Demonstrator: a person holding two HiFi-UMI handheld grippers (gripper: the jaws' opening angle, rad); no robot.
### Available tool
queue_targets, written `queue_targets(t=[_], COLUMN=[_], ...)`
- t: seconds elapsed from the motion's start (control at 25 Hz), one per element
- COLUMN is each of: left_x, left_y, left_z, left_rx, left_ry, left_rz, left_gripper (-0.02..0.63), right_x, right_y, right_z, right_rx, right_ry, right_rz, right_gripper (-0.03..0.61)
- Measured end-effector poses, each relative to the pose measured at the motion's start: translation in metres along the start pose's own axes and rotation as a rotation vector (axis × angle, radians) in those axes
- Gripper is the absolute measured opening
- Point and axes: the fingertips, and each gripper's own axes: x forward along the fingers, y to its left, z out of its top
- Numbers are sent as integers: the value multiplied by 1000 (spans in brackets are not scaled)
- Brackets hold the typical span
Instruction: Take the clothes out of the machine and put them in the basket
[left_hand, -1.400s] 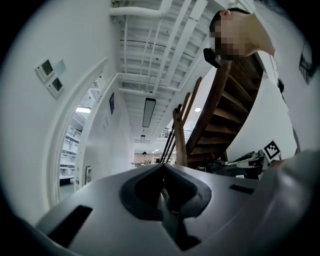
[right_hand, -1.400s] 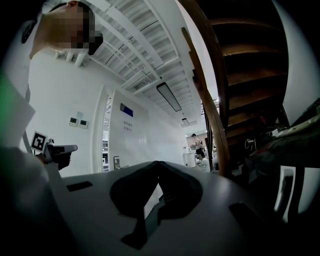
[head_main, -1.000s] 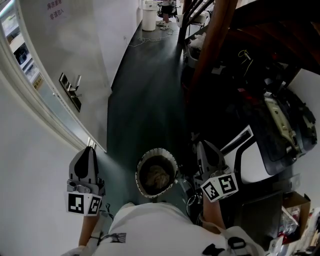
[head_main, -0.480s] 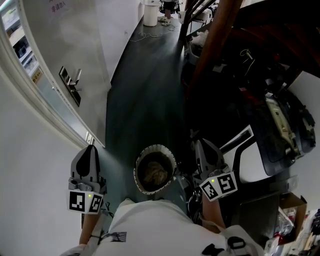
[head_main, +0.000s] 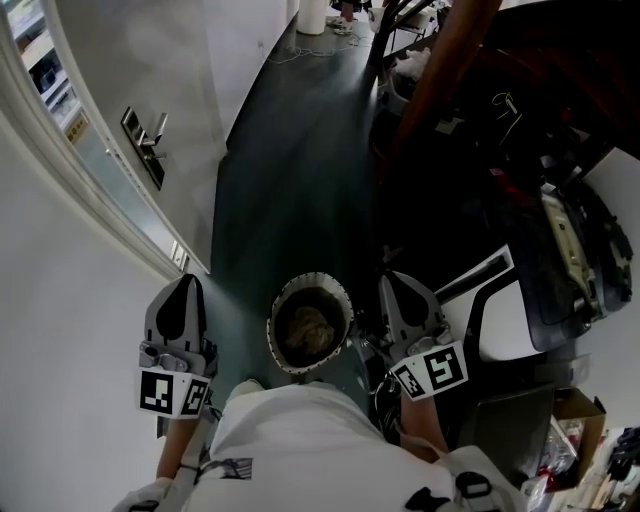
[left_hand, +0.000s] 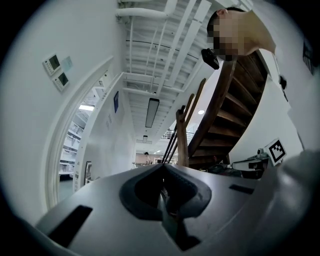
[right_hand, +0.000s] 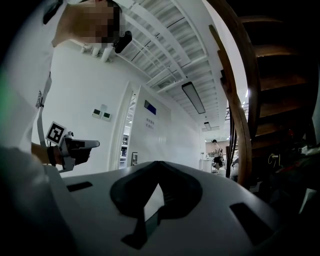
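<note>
Both tools are empty. We are holding the left tool (head_main: 186, 292) with its jaws pressed together on nothing, and the right tool (head_main: 392, 290) is likewise closed at the tips, with only pale wall showing through the slit below them. We are carrying them low in the frame, one on each side of the basket (head_main: 272, 335), which is standing on the dark floor (head_main: 290, 180) at lower centre, just ahead of our body. A crumpled brownish garment (head_main: 308, 330) is already lying inside it. So we are judging ourselves to be between trips, with the tools free. The bulky white-and-black body (head_main: 505, 320) at the right edge is probably the machine, though its opening is too dark to read. Next we are needing to turn a tool toward it, spread the jaws and reach in for whatever cloth remains.
</note>
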Motion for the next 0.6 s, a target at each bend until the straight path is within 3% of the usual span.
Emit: queue_targets(t=[0.6], left_x=[-5], left_y=[25], left_z=[5], left_rx=[9], left_ry=[17], left_rz=[25], left_gripper=[12], right_x=[37], right_y=[23], right_z=[-2], right_rx=[3], right_ry=[3], right_rz=[48], right_gripper=[14])
